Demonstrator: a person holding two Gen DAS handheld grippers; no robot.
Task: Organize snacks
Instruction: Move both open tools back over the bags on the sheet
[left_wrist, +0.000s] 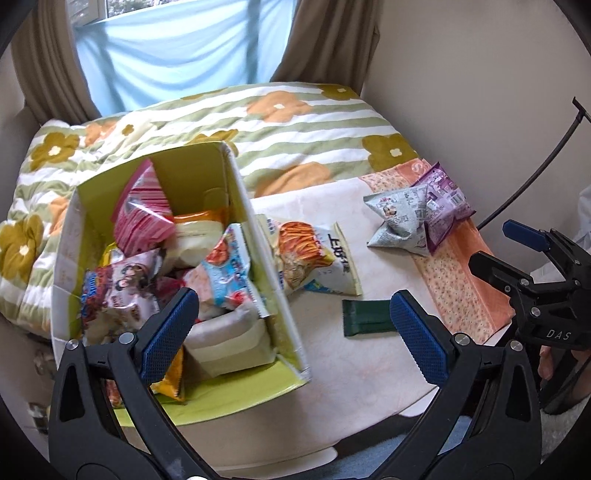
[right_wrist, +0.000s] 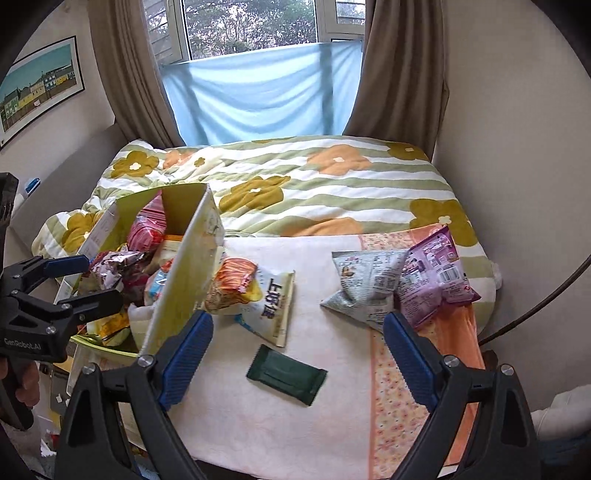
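I take the cardboard box as my ref point; it sits on the left part of the bed, open top, flaps up. Inside it I see a heap of snack packs: a pink striped pack leaning at the far wall, a red/white cartoon pack at the near left, a blue/white pack against the right wall, pale cream packs under them.

My left tool hangs above the box's near right corner, jaws wide, nothing between the blue pads. One pad is over the box contents, the other over the white towel right of the box.

Just right of the box, touching its right wall, lies a yellow/white chip bag w/ orange sticks printed on it, flat on the towel. Nearer me than that bag, apart from the box, a dark green bar wrapper lies flat.

My right tool hovers over the towel w/ the green bar roughly between its pads in view, but well above it; jaws wide, holding nothing.

Further right of the box, well apart, a grey-white pack and a purple pack lie touching each other, partly on an orange patterned cloth.

Behind the box: floral quilt, blue sheet at the window.
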